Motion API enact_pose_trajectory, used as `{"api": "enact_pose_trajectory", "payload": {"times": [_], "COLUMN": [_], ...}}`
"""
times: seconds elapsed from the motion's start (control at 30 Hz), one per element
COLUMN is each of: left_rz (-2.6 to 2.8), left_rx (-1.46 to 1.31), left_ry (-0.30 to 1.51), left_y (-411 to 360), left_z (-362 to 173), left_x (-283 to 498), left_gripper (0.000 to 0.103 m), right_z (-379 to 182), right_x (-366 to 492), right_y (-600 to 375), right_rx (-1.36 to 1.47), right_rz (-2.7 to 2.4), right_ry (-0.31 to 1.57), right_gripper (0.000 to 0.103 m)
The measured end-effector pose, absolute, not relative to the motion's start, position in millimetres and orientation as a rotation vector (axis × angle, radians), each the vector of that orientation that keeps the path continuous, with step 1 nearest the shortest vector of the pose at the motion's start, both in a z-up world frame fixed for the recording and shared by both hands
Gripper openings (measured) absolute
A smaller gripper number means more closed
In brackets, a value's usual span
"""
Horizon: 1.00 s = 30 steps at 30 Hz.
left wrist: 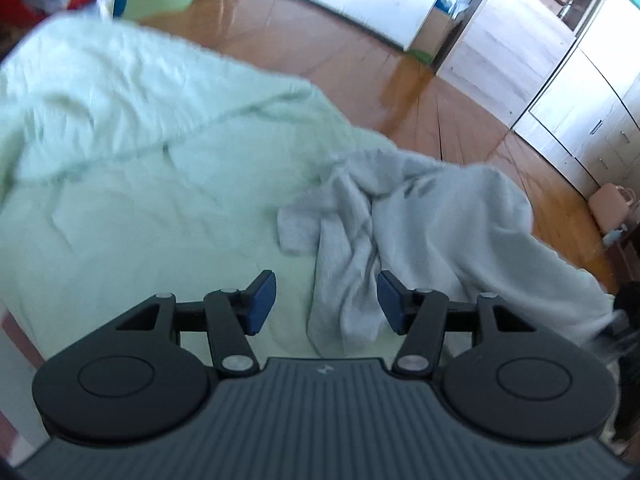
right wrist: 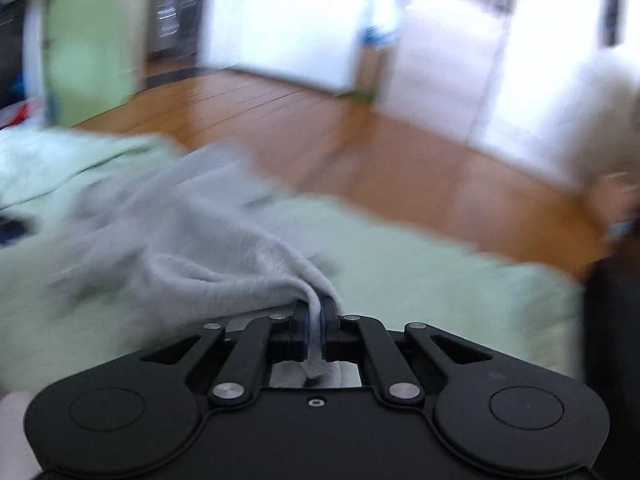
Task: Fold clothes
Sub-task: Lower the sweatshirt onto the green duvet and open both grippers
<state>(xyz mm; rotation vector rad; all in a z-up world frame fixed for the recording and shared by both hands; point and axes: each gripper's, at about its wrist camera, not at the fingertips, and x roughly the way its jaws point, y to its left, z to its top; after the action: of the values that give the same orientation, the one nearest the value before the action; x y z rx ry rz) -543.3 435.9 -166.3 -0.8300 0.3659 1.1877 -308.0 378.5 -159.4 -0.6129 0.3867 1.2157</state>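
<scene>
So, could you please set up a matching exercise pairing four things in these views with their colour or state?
Things:
1. left gripper
2. right gripper
3. grey garment
4. bed cover

States:
A. pale green, spread under the clothing
B. crumpled, pinched at one edge
C. open, holding nothing
D. shut on fabric

Pairs: 1-C, 2-D, 3-B, 4-A

Garment point(left wrist: 420, 216) lies crumpled on the bed sheet point(left wrist: 140, 140), near the bed's right edge, partly over that edge. Left gripper point(left wrist: 326, 300) sits above the sheet just before the garment's near end. Right gripper point(right wrist: 314, 328) pinches a garment fold. Floor point(left wrist: 320, 40) behind the bed.
</scene>
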Motion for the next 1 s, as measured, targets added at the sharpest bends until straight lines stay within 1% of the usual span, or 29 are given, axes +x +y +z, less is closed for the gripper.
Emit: {"api": "enact_pose_trajectory", "payload": {"times": [0.07, 0.17, 0.23, 0.3, 0.33, 0.37, 0.43, 0.47, 0.5, 0.53, 0.57, 0.63, 0.7, 0.73, 0.8, 0.83, 0.87, 0.93, 1.0], "left_rz": [1.148, 1.101, 1.095, 1.087, 1.093, 1.107, 1.140, 1.162, 1.175, 1.181, 1.185, 1.176, 1.161, 1.151, 1.121, 1.111, 1.102, 1.093, 1.103], "left_rx": [-0.842, -0.847, -0.872, -0.945, -0.969, -0.980, -0.988, -0.978, -0.971, -0.976, -0.994, -1.053, -1.182, -1.256, -1.356, -1.380, -1.406, -1.468, -1.505], "left_ry": [0.339, 0.376, 0.418, 0.417, 0.412, 0.411, 0.414, 0.422, 0.430, 0.438, 0.449, 0.467, 0.457, 0.448, 0.376, 0.344, 0.318, 0.281, 0.230], "left_y": [438, 444, 449, 455, 457, 458, 460, 461, 461, 462, 462, 464, 467, 469, 471, 473, 476, 481, 480], "left_z": [-166, -171, -179, -188, -191, -192, -193, -192, -192, -194, -198, -209, -225, -234, -243, -244, -245, -248, -250], "left_x": [-537, -513, -497, -492, -492, -492, -494, -495, -496, -497, -499, -500, -505, -508, -513, -514, -516, -517, -519], "left_gripper": [0.055, 0.055, 0.055, 0.055, 0.055, 0.055, 0.055, 0.056, 0.057, 0.064, 0.067, 0.067, 0.071, 0.071, 0.073, 0.078, 0.084, 0.093, 0.093], "right_z": [-145, -145, -156, -170, -176, -182, -187, -186, -182, -178, -171, -177, -186, -191, -199, -202, -205, -207, -206], "right_x": [-274, -224, -208, -200, -198, -196, -192, -190, -184, -179, -172, -171, -174, -176, -183, -186, -188, -191, -198], "right_y": [378, 387, 387, 384, 381, 377, 369, 364, 355, 345, 332, 321, 316, 314, 313, 314, 317, 327, 339], "right_rx": [-0.615, -0.609, -0.594, -0.603, -0.619, -0.635, -0.660, -0.661, -0.631, -0.596, -0.547, -0.499, -0.469, -0.457, -0.428, -0.404, -0.374, -0.342, -0.351], "right_rz": [1.081, 1.026, 1.013, 0.980, 0.953, 0.927, 0.889, 0.880, 0.891, 0.909, 0.962, 1.069, 1.156, 1.193, 1.240, 1.270, 1.297, 1.337, 1.346], "right_ry": [0.304, 0.455, 0.558, 0.612, 0.617, 0.623, 0.625, 0.626, 0.643, 0.666, 0.715, 0.810, 0.889, 0.921, 0.935, 0.953, 0.992, 1.038, 1.028], "right_gripper": [0.004, 0.005, 0.006, 0.008, 0.016, 0.029, 0.043, 0.043, 0.043, 0.044, 0.044, 0.044, 0.044, 0.045, 0.047, 0.053, 0.055, 0.055, 0.056]}}
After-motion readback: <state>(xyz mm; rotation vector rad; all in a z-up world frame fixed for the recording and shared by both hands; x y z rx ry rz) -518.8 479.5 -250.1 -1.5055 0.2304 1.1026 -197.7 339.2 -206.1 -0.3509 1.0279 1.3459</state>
